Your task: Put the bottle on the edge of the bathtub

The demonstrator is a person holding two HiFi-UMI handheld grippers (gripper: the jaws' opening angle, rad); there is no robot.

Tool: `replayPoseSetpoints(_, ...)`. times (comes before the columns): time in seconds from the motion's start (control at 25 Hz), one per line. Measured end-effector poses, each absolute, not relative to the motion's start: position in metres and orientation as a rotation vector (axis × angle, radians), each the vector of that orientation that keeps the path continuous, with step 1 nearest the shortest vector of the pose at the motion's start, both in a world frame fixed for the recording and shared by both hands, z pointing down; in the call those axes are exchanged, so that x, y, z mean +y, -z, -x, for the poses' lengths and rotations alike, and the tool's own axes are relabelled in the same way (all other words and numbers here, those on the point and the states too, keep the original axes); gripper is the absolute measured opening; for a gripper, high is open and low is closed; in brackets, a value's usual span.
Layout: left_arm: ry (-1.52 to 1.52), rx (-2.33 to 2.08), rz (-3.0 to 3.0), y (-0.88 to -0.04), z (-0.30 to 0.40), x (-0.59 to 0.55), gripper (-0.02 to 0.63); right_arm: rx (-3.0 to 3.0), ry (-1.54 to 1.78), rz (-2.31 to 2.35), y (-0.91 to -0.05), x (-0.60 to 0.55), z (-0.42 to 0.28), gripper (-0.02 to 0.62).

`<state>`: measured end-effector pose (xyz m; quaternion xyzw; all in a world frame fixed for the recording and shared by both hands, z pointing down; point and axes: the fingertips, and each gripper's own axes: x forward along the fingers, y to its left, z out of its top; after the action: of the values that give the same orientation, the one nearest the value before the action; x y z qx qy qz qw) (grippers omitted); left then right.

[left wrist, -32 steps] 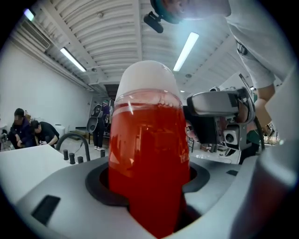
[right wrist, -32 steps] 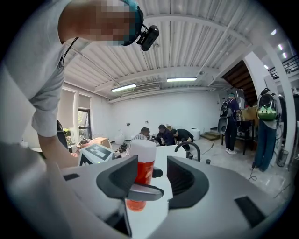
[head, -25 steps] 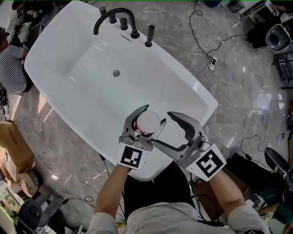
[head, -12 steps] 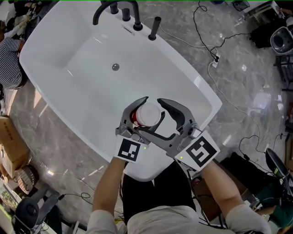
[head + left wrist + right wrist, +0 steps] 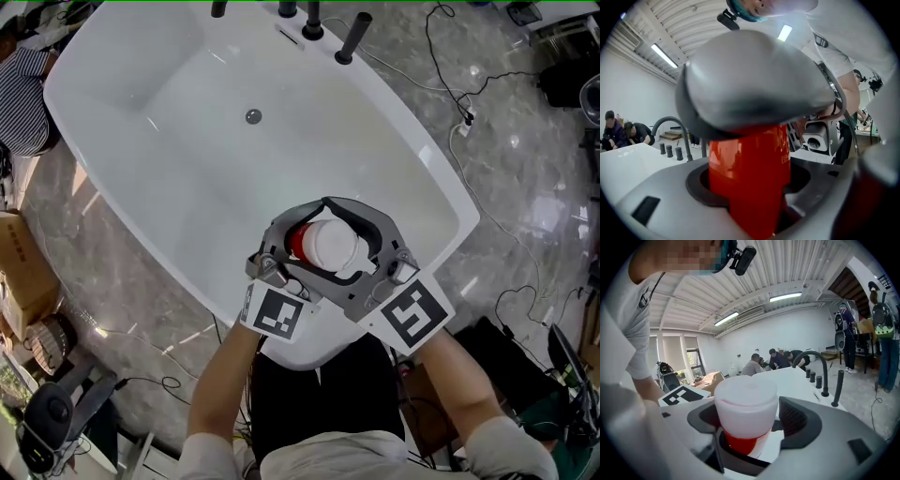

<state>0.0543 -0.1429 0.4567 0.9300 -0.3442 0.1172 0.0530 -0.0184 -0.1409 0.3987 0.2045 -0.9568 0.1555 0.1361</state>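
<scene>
Now that your right hand-held gripper (image 5: 345,242) has swung in from beside the bottle (image 5: 333,246), its jaws have just been opening to full width and sit around the white cap (image 5: 746,397) without pinching it. Your left hand-held gripper (image 5: 298,242) stays clamped on the red body. The bottle hangs over the basin, near the bathtub rim (image 5: 305,345), not set down. You're likely lining up the placement.
</scene>
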Motion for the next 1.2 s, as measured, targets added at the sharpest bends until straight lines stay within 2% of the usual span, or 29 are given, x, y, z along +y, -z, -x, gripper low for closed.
replayPoseSetpoints(0.12, -0.369, -1.045, -2.806, -0.470, -0.051, -0.140, 0.291, -2.777, -0.435, -0.568, -0.408, -0.138, 0.025, 0.355)
replayPoseSetpoints(0.2, -0.366, -1.049, -2.795, -0.476, -0.049, -0.140, 0.291, -2.778, -0.430, -0.558, -0.411, -0.136, 0.027, 0.310)
replayPoseSetpoints(0.24, -0.363, -1.054, -2.792, -0.478, -0.048, -0.141, 0.291, -2.773, -0.435, -0.548, -0.414, -0.136, 0.028, 0.307)
replayPoseSetpoints(0.76, -0.423, -1.096, -2.801, -0.501, -0.042, -0.137, 0.291, -2.727, -0.395, -0.486, -0.438, -0.124, 0.032, 0.301)
replayPoseSetpoints(1.2, -0.581, -1.121, -2.629, -0.546, 0.005, -0.098, 0.291, -2.725, -0.335, -0.553, -0.448, -0.145, 0.023, 0.300)
